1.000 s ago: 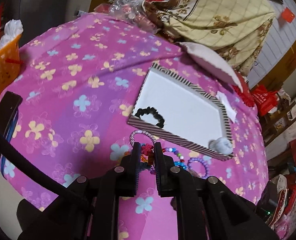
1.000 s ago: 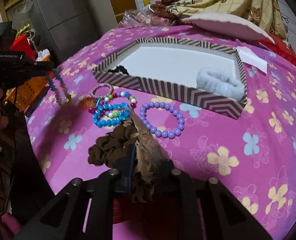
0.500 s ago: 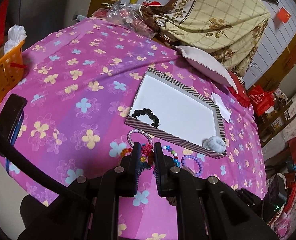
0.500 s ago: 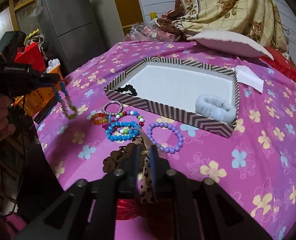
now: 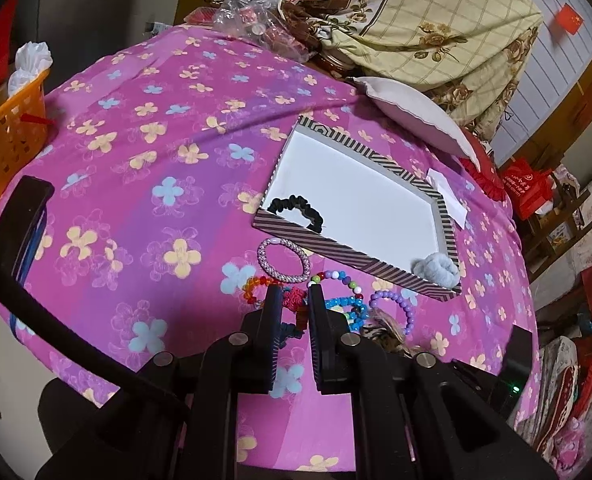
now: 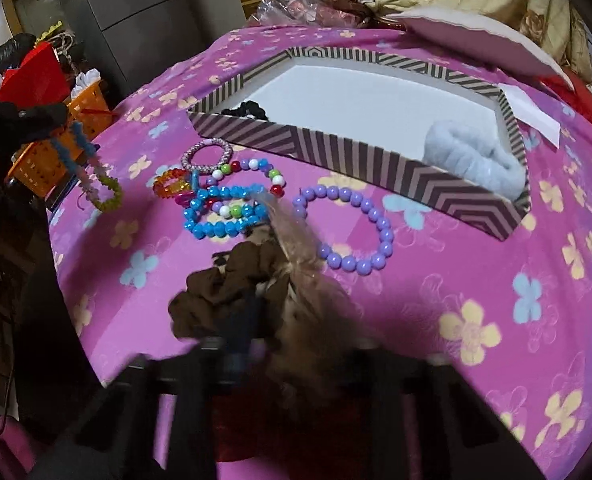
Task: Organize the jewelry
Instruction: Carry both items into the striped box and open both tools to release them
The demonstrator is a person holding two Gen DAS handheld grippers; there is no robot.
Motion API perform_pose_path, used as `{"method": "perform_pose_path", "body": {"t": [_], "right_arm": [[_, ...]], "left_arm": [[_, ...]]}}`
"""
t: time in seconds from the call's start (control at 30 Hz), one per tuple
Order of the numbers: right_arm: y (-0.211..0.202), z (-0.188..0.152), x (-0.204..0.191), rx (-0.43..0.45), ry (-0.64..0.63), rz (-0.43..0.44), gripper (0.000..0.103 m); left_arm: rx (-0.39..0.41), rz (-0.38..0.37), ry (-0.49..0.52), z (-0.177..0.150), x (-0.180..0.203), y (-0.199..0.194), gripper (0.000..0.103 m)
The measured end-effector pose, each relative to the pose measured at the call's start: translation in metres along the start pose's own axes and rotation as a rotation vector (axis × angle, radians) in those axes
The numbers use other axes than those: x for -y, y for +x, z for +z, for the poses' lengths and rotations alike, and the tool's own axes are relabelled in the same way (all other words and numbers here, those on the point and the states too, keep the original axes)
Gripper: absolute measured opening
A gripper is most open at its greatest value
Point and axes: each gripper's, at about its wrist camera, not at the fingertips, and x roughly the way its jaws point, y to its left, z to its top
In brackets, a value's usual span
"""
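Left gripper (image 5: 292, 304): fingers pressed on multicolour bead strand (image 6: 92, 174), which dangles above pink floral cloth (image 5: 144, 168). Right gripper (image 6: 264, 320): blurred, pinching brown scrunchie (image 6: 224, 292) low over cloth. Striped tray (image 6: 359, 148): black scrunchie (image 5: 296, 212) at one near corner, pale blue scrunchie (image 6: 471, 156) at the other. Purple bead bracelet (image 6: 347, 232), blue bead bracelet (image 6: 224, 212), pink woven bracelet (image 6: 208, 154): on cloth, just beside tray front wall.

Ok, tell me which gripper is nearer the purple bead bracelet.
Right. The right gripper, holding a brown scrunchie, sits just before the purple bead bracelet. The left gripper hangs beyond the table's left edge, dangling a beaded strand.
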Motion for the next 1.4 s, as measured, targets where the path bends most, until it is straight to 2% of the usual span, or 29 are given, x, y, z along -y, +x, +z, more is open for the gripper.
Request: {"method": "perform_pose_path", "body": {"t": [0.33, 0.63, 0.83, 1.1, 1.4], "right_arm": [[-0.066, 0.031, 0.013, 0.159, 0.006, -0.022, 0.017], [-0.075, 0.062, 0.047, 0.198, 0.075, -0.06, 0.018], [-0.063, 0.089, 0.071, 0.205, 0.118, -0.059, 0.018], [-0.026, 0.132, 0.113, 0.171, 0.18, -0.06, 0.018], [0.019, 0.152, 0.16, 0.101, 0.251, -0.067, 0.018]], "left_arm": [[0.024, -0.004, 0.033, 0.014, 0.016, -0.005, 0.031], [0.006, 0.01, 0.069, 0.042, 0.04, 0.016, 0.031], [0.026, 0.054, 0.112, 0.066, 0.057, 0.038, 0.031], [0.037, 0.104, 0.158, 0.102, 0.076, 0.08, 0.031], [0.006, 0.139, 0.161, 0.123, 0.076, 0.132, 0.031]]}}
